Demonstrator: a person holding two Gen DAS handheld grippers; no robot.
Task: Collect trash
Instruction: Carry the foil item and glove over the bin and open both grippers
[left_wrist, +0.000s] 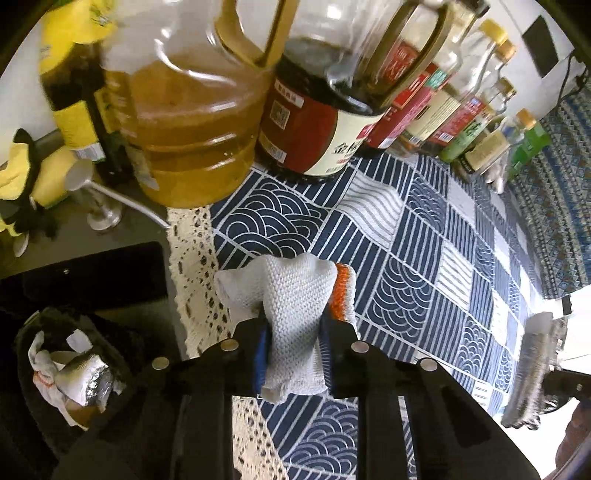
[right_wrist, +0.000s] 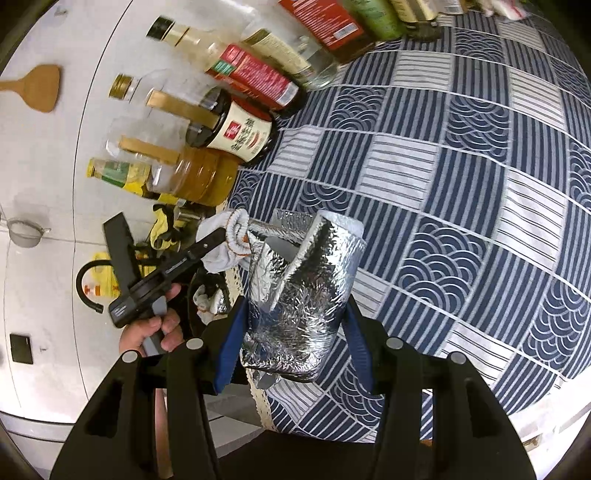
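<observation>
In the left wrist view, the left gripper (left_wrist: 295, 354) is clamped on a white knitted glove (left_wrist: 295, 314) above the blue patterned tablecloth (left_wrist: 424, 240); a black trash bin (left_wrist: 70, 369) with rubbish stands lower left. In the right wrist view, the right gripper (right_wrist: 295, 332) is clamped on a silver foil bag (right_wrist: 303, 295) over the table edge.

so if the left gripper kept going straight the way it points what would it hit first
Probably the blue patterned tablecloth just beyond the white knit glove that the left gripper is clamping; the oil jug stands farther off, though depth is unclear.
</observation>
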